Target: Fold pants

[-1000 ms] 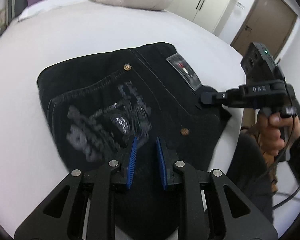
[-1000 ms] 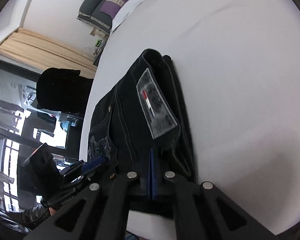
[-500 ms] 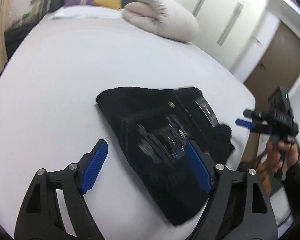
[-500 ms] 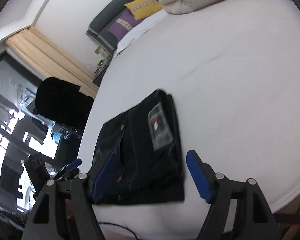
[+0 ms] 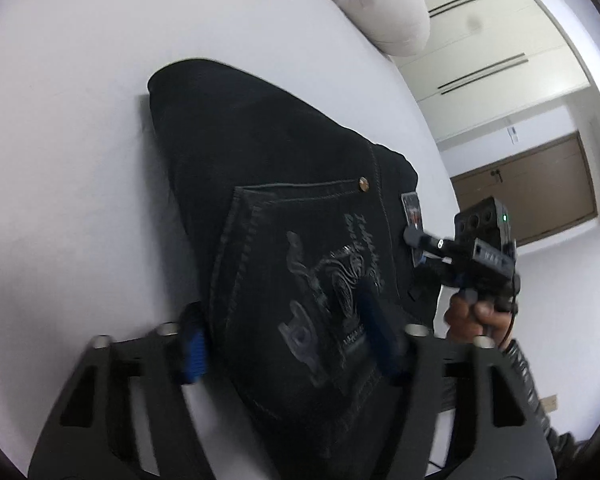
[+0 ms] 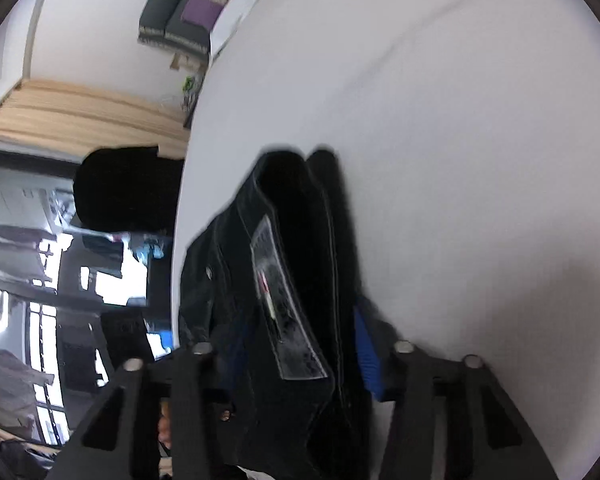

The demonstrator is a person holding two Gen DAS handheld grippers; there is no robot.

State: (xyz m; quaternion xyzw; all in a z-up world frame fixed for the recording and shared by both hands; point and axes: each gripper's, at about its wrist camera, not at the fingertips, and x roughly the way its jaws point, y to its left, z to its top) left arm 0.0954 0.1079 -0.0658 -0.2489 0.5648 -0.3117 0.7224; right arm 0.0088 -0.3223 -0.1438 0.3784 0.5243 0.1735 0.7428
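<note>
Lying folded on the white bed point(image 5: 80, 160), the black pants point(image 5: 284, 208) show a stitched back pocket with grey embroidery and a clear tag point(image 6: 278, 300) near the waistband. The left gripper point(image 5: 284, 340) straddles the near edge, its jaws closing around the fabric, which sits between the 2 blue pads point(image 5: 192, 348). The right gripper point(image 6: 300, 352) straddles the waistband end, jaws also closing, cloth between them. Whether any pad presses the fabric is blurred. A beige pillow point(image 5: 380, 4) lies beyond.
</note>
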